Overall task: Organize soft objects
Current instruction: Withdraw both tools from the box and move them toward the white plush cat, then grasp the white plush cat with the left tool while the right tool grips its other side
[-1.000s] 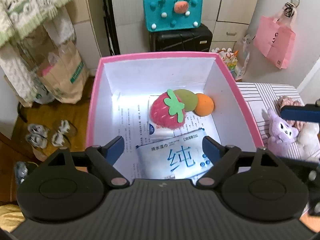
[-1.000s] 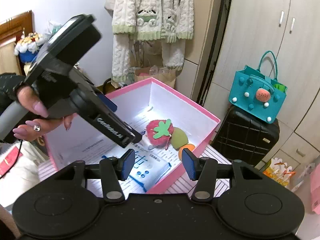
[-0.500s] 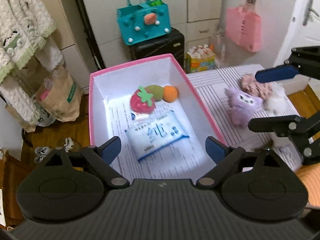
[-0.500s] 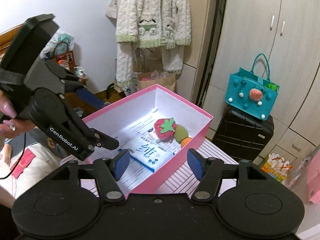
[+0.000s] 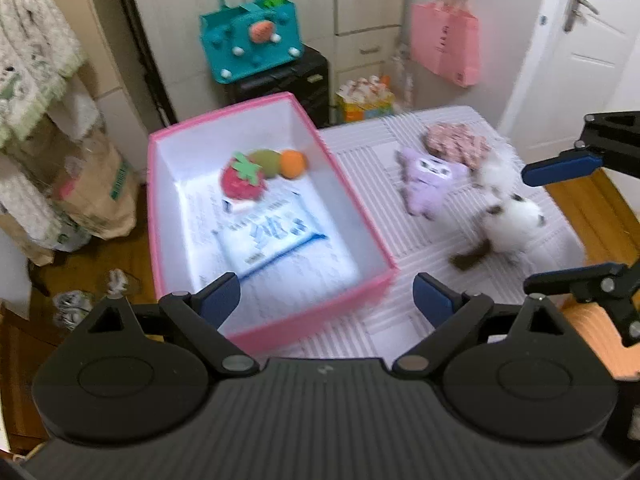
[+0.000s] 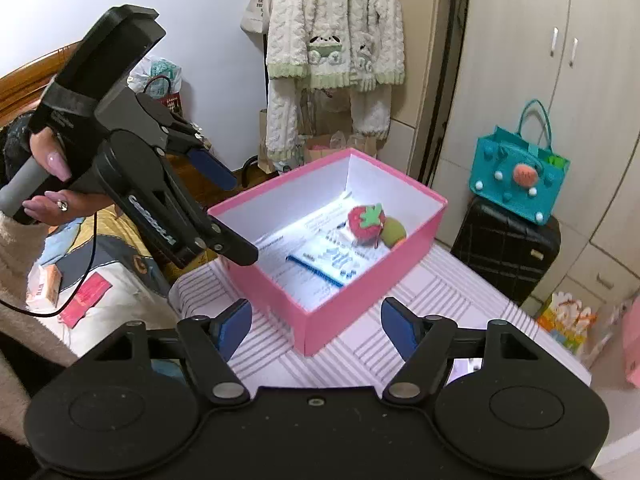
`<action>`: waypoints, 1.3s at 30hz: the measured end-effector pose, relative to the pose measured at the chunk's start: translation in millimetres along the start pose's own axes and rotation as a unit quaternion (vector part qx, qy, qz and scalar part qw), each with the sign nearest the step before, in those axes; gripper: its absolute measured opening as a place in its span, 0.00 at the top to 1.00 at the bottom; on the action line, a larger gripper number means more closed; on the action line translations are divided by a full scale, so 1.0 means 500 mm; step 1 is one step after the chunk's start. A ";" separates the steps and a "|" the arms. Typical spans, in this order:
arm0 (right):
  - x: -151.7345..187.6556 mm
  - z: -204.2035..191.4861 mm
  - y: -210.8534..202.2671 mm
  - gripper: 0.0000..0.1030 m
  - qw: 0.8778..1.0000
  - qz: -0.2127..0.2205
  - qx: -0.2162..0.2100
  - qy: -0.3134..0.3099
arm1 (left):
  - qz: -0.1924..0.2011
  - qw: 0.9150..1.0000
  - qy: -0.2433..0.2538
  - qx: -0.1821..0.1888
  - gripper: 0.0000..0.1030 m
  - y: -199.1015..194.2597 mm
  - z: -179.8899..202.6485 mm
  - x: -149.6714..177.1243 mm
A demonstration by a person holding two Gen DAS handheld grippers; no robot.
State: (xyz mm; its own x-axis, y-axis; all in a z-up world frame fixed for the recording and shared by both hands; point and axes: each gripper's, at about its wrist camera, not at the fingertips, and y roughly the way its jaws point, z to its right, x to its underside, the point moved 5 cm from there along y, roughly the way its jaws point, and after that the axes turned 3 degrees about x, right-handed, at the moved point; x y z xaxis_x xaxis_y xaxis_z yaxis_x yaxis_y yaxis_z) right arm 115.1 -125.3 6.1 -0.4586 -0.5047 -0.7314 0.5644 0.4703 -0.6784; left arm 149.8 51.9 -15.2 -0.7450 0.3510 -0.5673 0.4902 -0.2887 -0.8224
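Both grippers' fingers [image 5: 218,298] apart, just opening, empty; purple plush [image 5: 430,180] outside pink box [image 5: 384,246], well ahead.

Wipes pack [image 5: 276,236] in box [image 5: 360,216]; plush toys [image 5: 432,184] right of it.

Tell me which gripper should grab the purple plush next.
Right. The right gripper, open and empty, hangs beside the purple plush on the striped table; the left gripper hangs at the pink box's near corner.

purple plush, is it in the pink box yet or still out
Out. The purple plush lies on the striped surface beside the pink box, next to a white plush.
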 end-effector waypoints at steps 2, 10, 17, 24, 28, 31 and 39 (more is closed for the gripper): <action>0.018 0.000 -0.013 0.25 1.000 -0.005 0.000 0.008 | -0.007 1.000 0.008 0.006 0.08 -0.001 0.019 0.008; 0.095 0.016 -0.062 0.21 0.999 -0.015 0.016 0.033 | -0.027 0.999 0.041 0.020 0.08 0.029 0.087 0.030; 0.175 0.048 -0.071 0.21 0.997 -0.031 0.030 0.069 | -0.031 0.995 0.083 0.050 0.08 0.064 0.157 0.032; 0.263 0.093 -0.045 0.20 0.993 -0.049 0.065 0.084 | -0.032 0.988 0.109 0.101 0.08 0.110 0.226 0.014; 0.312 0.127 -0.018 0.20 0.991 -0.055 0.075 0.094 | -0.040 0.986 0.134 0.089 0.08 0.149 0.252 0.013; 0.341 0.146 -0.003 0.19 0.990 -0.054 0.088 0.093 | -0.051 0.984 0.140 0.095 0.08 0.175 0.266 0.011; 0.402 0.192 0.048 0.19 0.991 0.028 0.093 0.097 | 0.004 0.987 0.092 0.130 0.08 0.221 0.280 0.010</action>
State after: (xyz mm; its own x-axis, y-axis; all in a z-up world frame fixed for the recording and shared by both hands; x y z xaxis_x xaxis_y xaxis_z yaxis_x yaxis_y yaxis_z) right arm 102.7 -284.9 -150.6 -0.5369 -0.3242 -0.7789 0.7006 0.3430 -0.6257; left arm 137.0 -103.2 -102.9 -0.6353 0.4959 -0.5920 0.3455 -0.5031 -0.7922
